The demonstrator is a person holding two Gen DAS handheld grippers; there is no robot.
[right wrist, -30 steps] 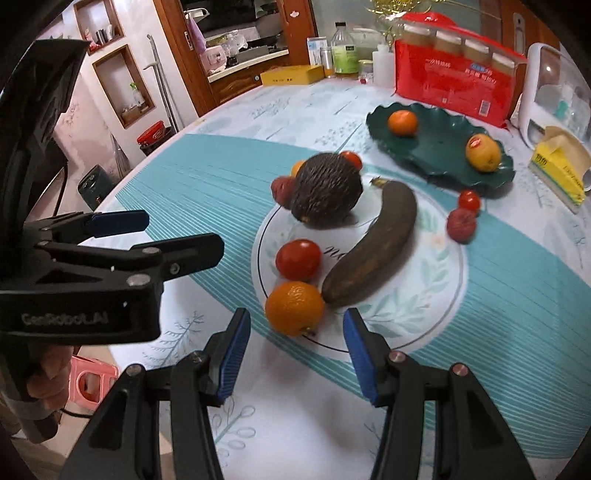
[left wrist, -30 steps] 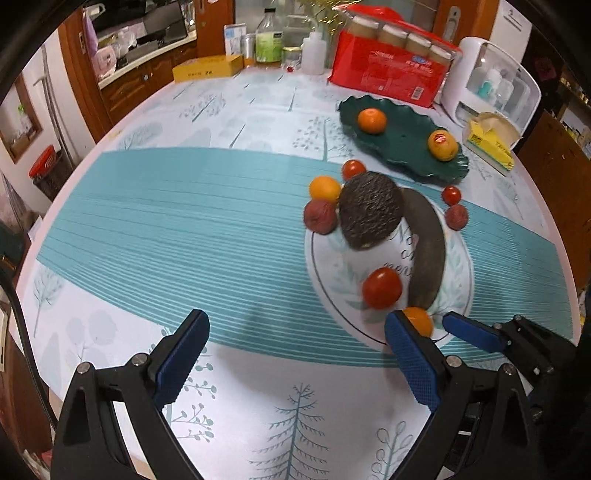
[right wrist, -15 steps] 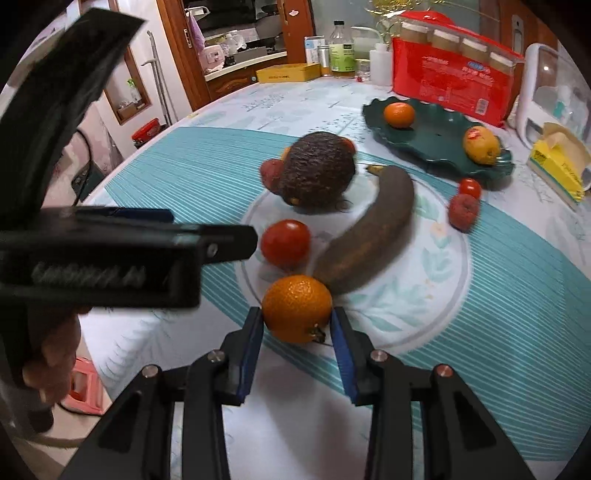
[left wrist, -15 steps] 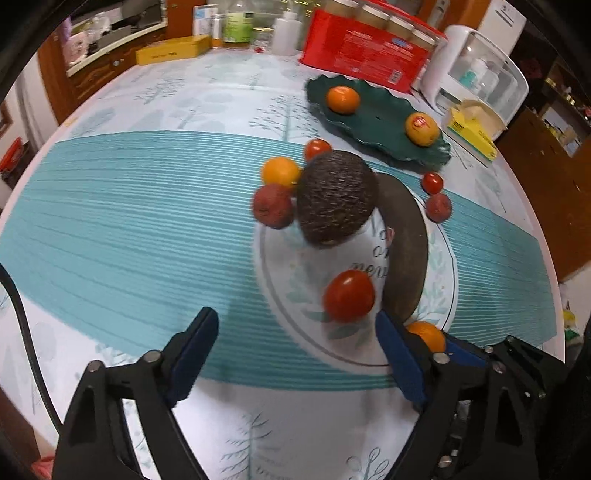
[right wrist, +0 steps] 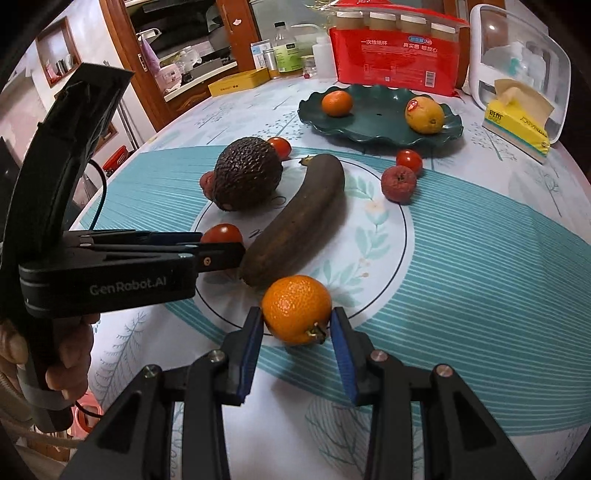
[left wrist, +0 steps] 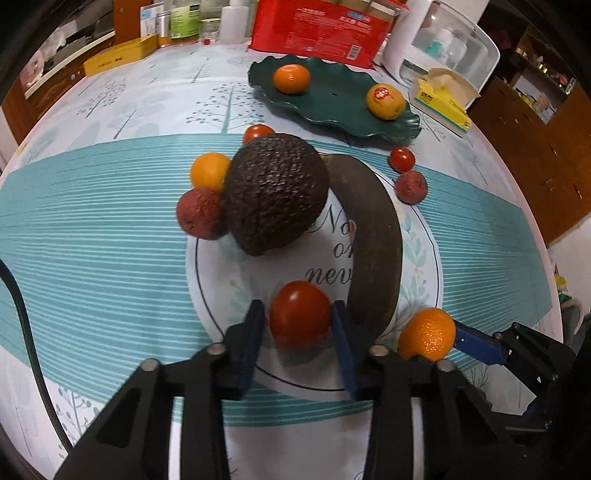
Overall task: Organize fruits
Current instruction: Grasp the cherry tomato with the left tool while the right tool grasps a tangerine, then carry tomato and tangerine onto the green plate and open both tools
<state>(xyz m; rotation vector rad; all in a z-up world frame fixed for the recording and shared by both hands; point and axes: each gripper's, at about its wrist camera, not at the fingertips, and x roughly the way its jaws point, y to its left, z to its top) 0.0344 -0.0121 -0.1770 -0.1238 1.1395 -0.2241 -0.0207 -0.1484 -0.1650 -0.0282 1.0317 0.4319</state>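
My left gripper (left wrist: 298,323) is shut on a red tomato (left wrist: 300,318) on the white plate (left wrist: 417,236). My right gripper (right wrist: 297,325) is shut on an orange (right wrist: 296,308) at the plate's near rim; the orange also shows in the left wrist view (left wrist: 426,339). On the white plate lie a dark avocado (left wrist: 275,192) and a brown banana (left wrist: 373,236). A green plate (left wrist: 332,99) at the back holds an orange (left wrist: 291,78) and a yellow fruit (left wrist: 385,101).
Small fruits lie around the white plate: a red one (left wrist: 199,218), an orange one (left wrist: 208,170), tomatoes (left wrist: 402,159) and another red fruit (left wrist: 410,186). A red package (left wrist: 317,29), a tissue box (left wrist: 443,99) and bottles stand at the back.
Both grippers moved forward and closed: the left onto the tomato, the right onto the orange.
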